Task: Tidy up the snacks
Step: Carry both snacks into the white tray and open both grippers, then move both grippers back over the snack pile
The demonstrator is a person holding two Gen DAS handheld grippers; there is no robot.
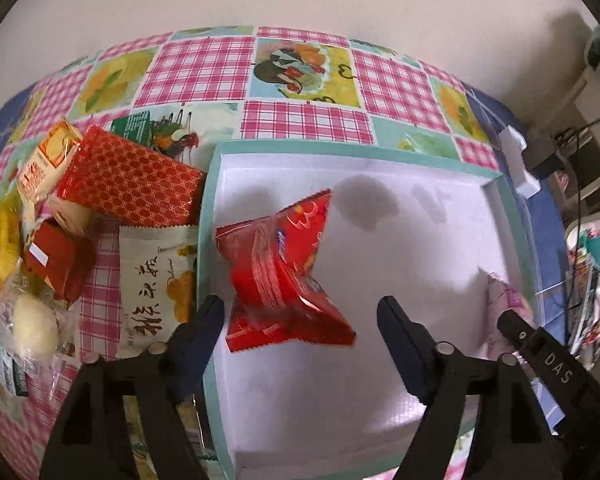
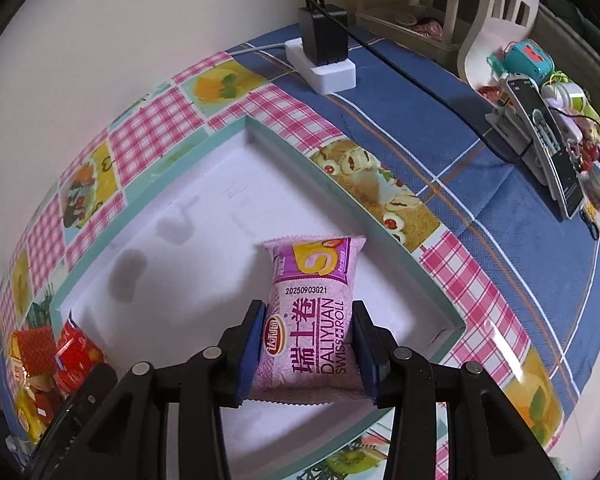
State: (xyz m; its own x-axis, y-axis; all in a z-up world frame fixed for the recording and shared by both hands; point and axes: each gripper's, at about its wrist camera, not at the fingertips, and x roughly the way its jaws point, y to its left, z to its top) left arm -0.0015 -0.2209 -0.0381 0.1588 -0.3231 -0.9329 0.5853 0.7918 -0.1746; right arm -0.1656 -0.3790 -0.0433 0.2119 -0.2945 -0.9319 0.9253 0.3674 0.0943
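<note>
**Dropping snacks into the box, one from each hand**

The red snack packet (image 1: pixel 288 276) lies in the left part of the white box (image 1: pixel 512 216), tilted and a little blurred, between the fingers of my left tool (image 1: pixel 300 312) but touched by neither. That tool is spread wide and I judge its packet released. The pink Swiss roll packet (image 2: pixel 312 320) is over the box near its right wall, and my right tool (image 2: pixel 310 320) pinches it by both sides, pads pressed into the wrapper. I cannot tell whether its far end rests on the box floor.

So the step in hand is placing: left done, right about to let go. Next I need to spread the right tool and lift it straight up so the wrapper does not snag on a pad.

After that the left tool goes back to the pile of snacks (image 1: pixel 100 208) on the bench (image 1: pixel 300 120) just left of the box. The white-and-green packet (image 1: pixel 156 280) lies against the box wall, nearest my left tool, and looks the easiest pick.
</note>
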